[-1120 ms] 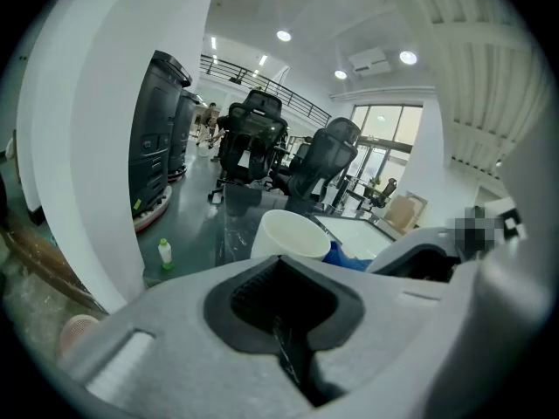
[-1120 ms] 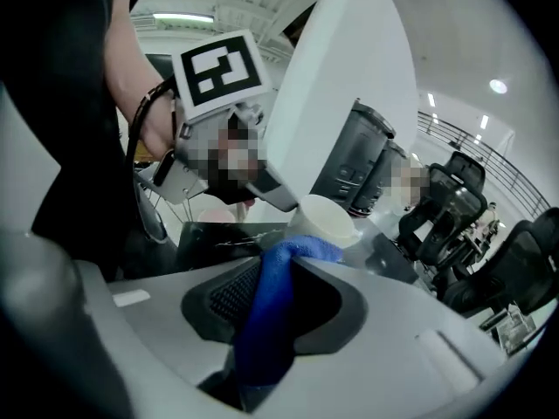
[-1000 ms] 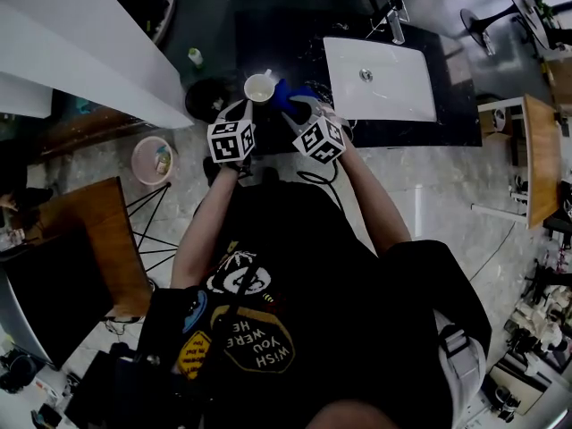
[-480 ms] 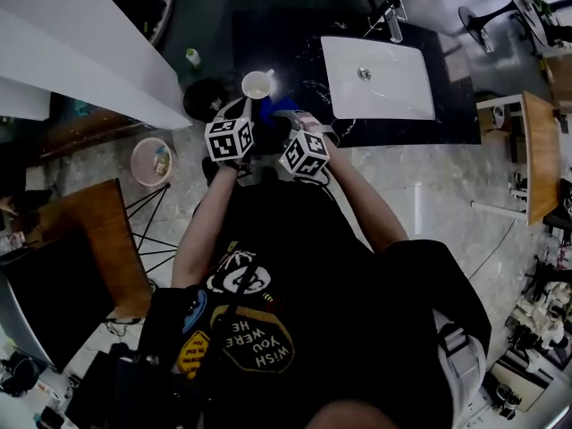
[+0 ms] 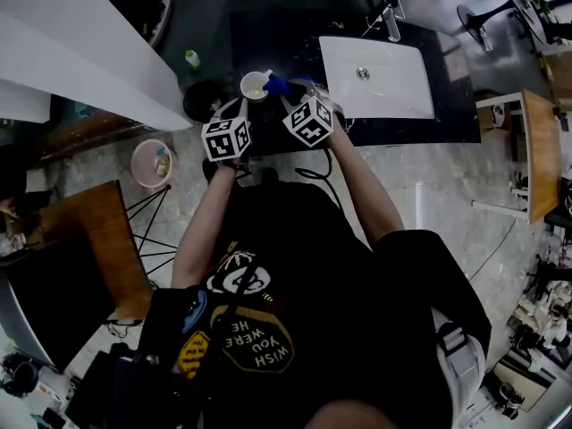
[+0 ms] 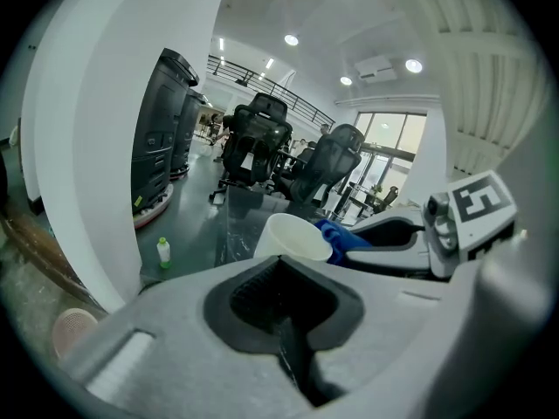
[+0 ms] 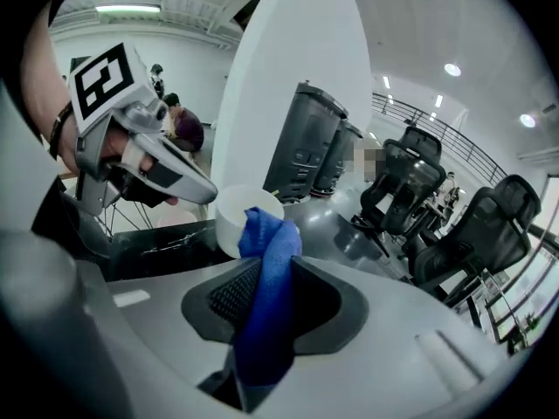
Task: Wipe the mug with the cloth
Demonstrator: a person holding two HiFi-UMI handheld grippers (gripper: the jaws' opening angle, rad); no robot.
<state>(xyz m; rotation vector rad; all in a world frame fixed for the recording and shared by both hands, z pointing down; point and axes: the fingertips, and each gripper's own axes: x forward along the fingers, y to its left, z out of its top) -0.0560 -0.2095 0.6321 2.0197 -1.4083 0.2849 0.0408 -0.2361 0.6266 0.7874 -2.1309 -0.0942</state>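
Head view: white mug (image 5: pixel 256 86) at the left end of the dark countertop (image 5: pixel 281 43), close to its left edge and set back from the front edge. Unclear whether standing on the surface or lifted just off it. Right gripper (image 5: pixel 291 95) pinching a blue cloth (image 5: pixel 276 84), bunched free end against the mug's right side near the rim. Left gripper (image 5: pixel 241 107) at the mug's near left, jaws drawn together to a narrow seam in the left gripper view, nothing visible between the pads, mug wall just beyond the tips. Both grippers over the counter's front-left corner, side by side, close but apart. Rightward along the counter: white sink (image 5: pixel 393 96) with faucet (image 5: pixel 393 21) at its back edge; a strip of bare dark top between cloth and sink. Leftward, off the counter edge: black round object (image 5: pixel 204 99) just beside the mug, green-capped bottle (image 5: pixel 193 57) on the floor, then a white slanted wall panel (image 5: pixel 80 52). Pink basin (image 5: pixel 152 161) on the floor nearer the front, left of the left forearm (image 5: pixel 210 213)
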